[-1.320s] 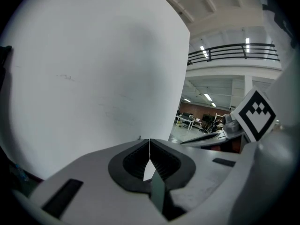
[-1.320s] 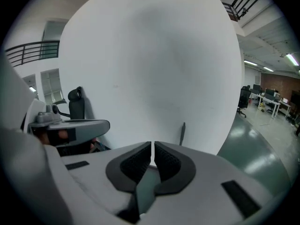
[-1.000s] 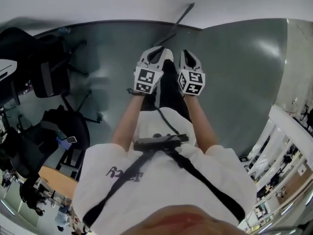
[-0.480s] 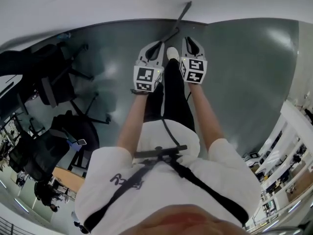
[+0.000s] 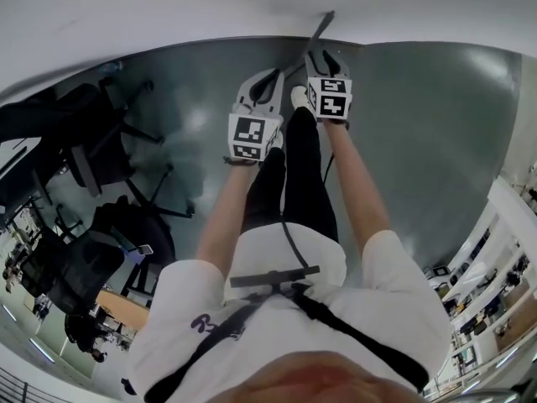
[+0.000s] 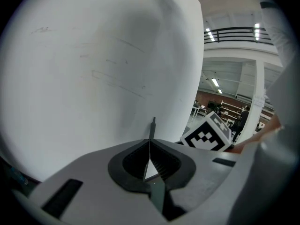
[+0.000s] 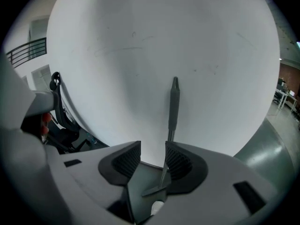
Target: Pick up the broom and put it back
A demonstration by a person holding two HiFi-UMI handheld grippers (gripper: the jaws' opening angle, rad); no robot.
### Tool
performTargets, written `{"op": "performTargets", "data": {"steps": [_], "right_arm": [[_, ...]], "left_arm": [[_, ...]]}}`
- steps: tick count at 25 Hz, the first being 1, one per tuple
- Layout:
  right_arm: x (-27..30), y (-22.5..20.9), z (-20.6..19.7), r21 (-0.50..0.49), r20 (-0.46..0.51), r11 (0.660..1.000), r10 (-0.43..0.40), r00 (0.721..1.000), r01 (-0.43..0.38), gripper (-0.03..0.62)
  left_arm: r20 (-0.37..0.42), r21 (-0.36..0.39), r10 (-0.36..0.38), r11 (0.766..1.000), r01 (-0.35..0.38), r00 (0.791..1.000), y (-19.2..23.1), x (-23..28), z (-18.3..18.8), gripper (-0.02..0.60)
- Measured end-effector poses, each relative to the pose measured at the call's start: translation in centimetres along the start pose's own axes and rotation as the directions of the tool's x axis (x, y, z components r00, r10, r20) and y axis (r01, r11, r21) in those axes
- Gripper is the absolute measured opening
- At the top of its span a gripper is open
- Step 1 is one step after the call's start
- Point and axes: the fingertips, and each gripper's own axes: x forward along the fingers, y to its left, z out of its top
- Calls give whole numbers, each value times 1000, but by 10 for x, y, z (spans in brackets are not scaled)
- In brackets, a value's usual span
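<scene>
Now right claw (image 7: 153,156) just opening, broom handle (image 7: 174,104) standing between, left claw (image 6: 150,149) pinched closed, empty

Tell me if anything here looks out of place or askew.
Only the broom: it leans at a slant against the white wall rather than standing straight. Nothing looks spilled or damaged.

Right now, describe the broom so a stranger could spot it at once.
Find the white wall where it meets the grey floor. The broom leans there, straight ahead of the person: the only thin dark pole, unlike the bulky black chairs at left.
</scene>
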Motion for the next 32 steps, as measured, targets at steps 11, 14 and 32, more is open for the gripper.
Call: {"op": "performTargets", "data": {"steps": [11,14,32], "right_arm": [[66,-34,-7,33,-70,999,-41,997,43,216],[75,-39,0,55,-62,996,-60,996,63,216],[56,-48,-4,102,-85,984,-137,987,145,87]], "left_arm": [[-21,-31,40,999,-40,999,11,13,-12,12],[-19,-41,48,998,-49,999,14,13,-10,12],[-45,-134,92,986,-97,995,17,-11,-14,12]]}}
